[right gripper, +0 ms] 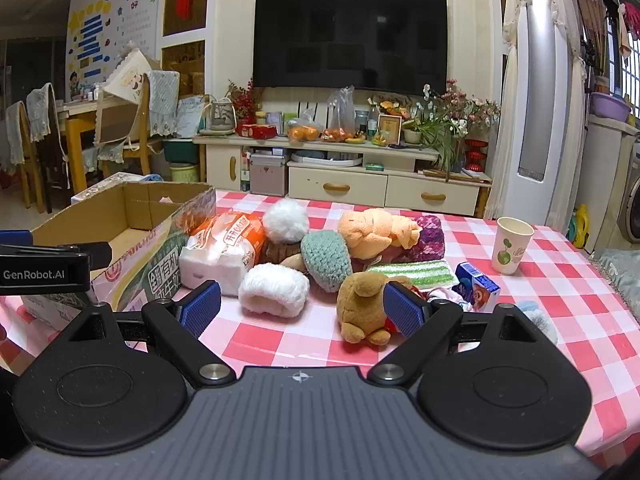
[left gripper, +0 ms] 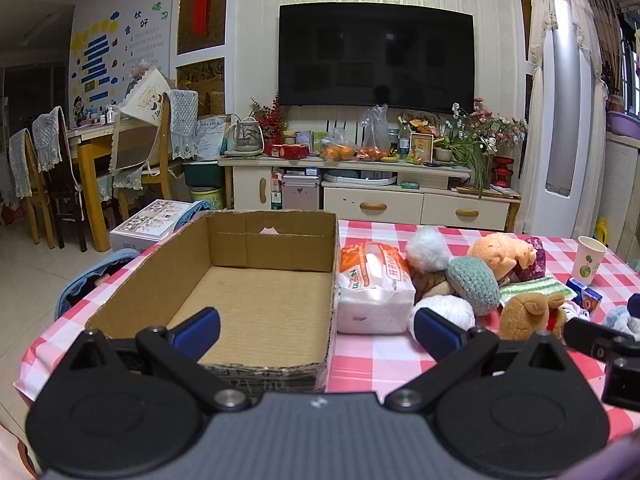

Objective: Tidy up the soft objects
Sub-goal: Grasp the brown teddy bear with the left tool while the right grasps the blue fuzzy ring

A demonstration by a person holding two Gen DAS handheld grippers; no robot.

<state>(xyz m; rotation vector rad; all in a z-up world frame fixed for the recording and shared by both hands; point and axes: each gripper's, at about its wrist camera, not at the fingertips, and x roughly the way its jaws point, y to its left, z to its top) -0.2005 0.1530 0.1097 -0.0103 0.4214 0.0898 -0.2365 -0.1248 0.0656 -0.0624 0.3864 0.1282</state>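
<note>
Currently catalogued, near to far. Left tool (left gripper: 316,330): fingers spread wide, holding nothing, lower centre of its view, straddling the near wall of the cardboard box (left gripper: 256,300). Right tool (right gripper: 301,307): likewise spread and empty, lower centre of its view, facing the pile.

Cardboard box: open-topped, nothing inside, left half of the left view, on the red-checked table (right gripper: 288,344).

Soft objects, all outside the box, bunched just right of it:
- brown plush toy (right gripper: 362,306), nearest, touching the right tool's right finger in the picture
- white fluffy roll (right gripper: 274,290), centre
- tissue pack (right gripper: 222,250), beside the box wall
- teal crocheted piece (right gripper: 326,254)
- green striped cloth (right gripper: 412,272)
- orange plush (right gripper: 376,230), resting on a purple knit item (right gripper: 430,236)
- white pompom (right gripper: 286,220), farther back

Step in hand, by judgement: the start, nothing yet sorted. Next move likely calls for closing on a near item, brown plush or white roll, and carrying it left over the box wall.

Obstacles: juice carton (right gripper: 478,286) and paper cup (right gripper: 512,244), right of the pile, not soft; the packed pile may drag neighbours along.
</note>
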